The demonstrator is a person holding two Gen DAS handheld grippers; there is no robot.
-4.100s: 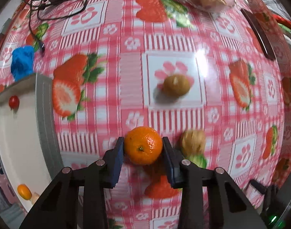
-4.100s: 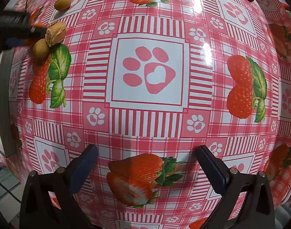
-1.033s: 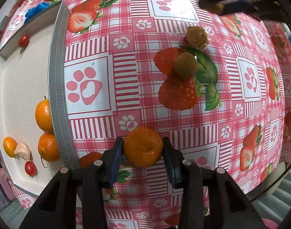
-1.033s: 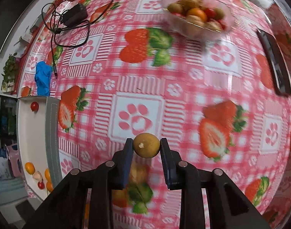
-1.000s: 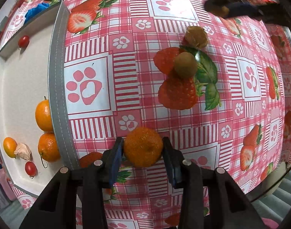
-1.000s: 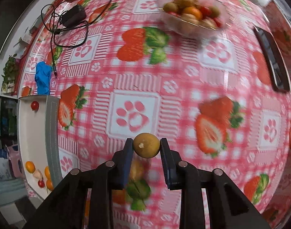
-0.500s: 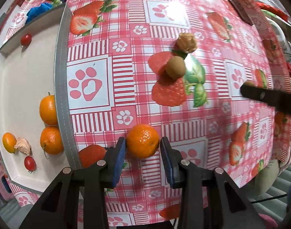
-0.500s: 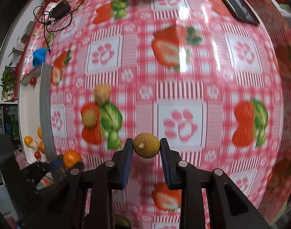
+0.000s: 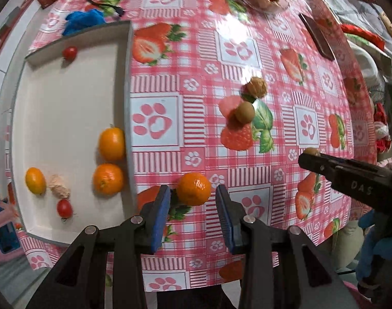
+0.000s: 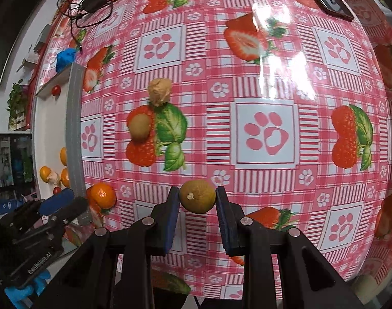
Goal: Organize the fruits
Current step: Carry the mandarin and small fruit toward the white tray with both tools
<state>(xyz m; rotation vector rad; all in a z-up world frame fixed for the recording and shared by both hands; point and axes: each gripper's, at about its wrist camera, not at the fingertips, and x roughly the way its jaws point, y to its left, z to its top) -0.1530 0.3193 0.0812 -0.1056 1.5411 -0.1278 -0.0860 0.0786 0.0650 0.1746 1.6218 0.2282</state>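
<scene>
Left gripper (image 9: 193, 207): jaws partly apart, clear of the orange (image 9: 193, 188) lying between them on the tablecloth (image 9: 247, 51), just right of the tray (image 9: 128, 77). Right gripper (image 10: 198, 207): jaws clamped on a brownish-green fruit (image 10: 197, 196), farther right of the tray. Tray contains more oranges (image 9: 111, 143).

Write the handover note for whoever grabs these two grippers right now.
Left gripper: open, over the round orange mandarin, which lies on the red checked tablecloth just outside the white grey-rimmed tray.
Right gripper: shut on a round olive-green fruit.
Done: oranges and red tomatoes sit in the tray.
To do: tray the mandarin, the held fruit, the brown-green fruit and the wrinkled tan one.
</scene>
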